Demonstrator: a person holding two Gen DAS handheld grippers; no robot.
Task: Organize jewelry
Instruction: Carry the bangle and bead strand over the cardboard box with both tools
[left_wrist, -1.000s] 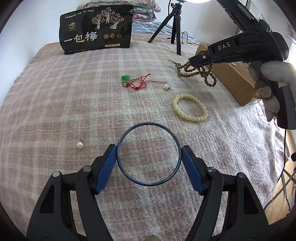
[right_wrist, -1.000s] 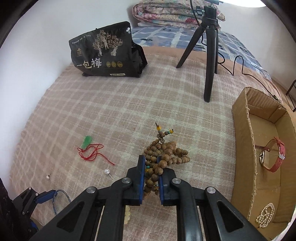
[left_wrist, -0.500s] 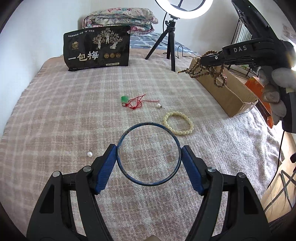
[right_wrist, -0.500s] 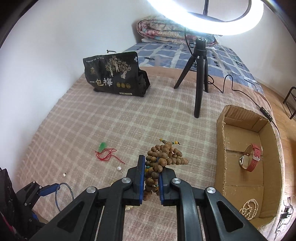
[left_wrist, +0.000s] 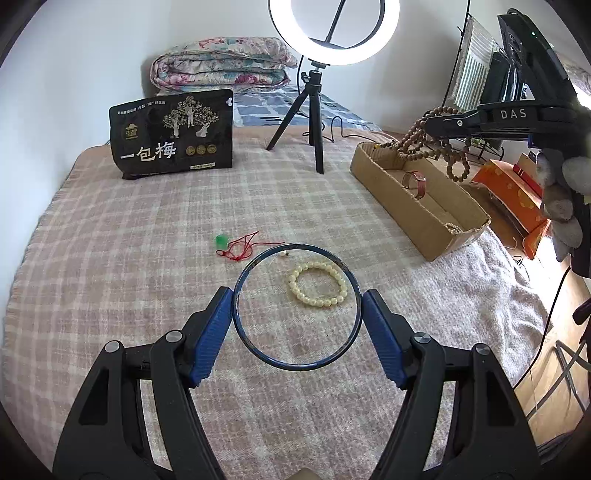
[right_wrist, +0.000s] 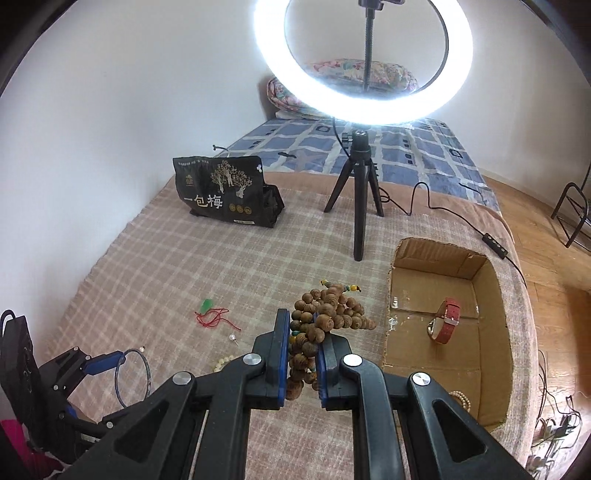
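Note:
My left gripper (left_wrist: 297, 312) is shut on a thin dark blue bangle (left_wrist: 240, 328) and holds it above the plaid blanket; both also show in the right wrist view (right_wrist: 122, 360). My right gripper (right_wrist: 301, 334) is shut on a bunch of brown wooden beads (right_wrist: 325, 310) and holds it in the air beside the cardboard box (right_wrist: 491, 266). In the left wrist view the beads (left_wrist: 417, 142) hang over the box (left_wrist: 417, 218). A cream bead bracelet (left_wrist: 318, 282), a red cord with a green pendant (left_wrist: 236, 247) and a pearl stud (right_wrist: 232, 337) lie on the blanket.
The box holds a red-strap watch (right_wrist: 445, 321) and a pearl strand (right_wrist: 461, 398). A ring light on a black tripod (right_wrist: 360, 206) and a black snack bag (right_wrist: 221, 194) stand at the back. An orange box (left_wrist: 513, 195) lies beyond the bed's right edge.
Both grippers have risen above the blanket. The right gripper has carried the wooden beads to the right, over the cardboard box. The left gripper has moved the bangle over the cream bracelet.

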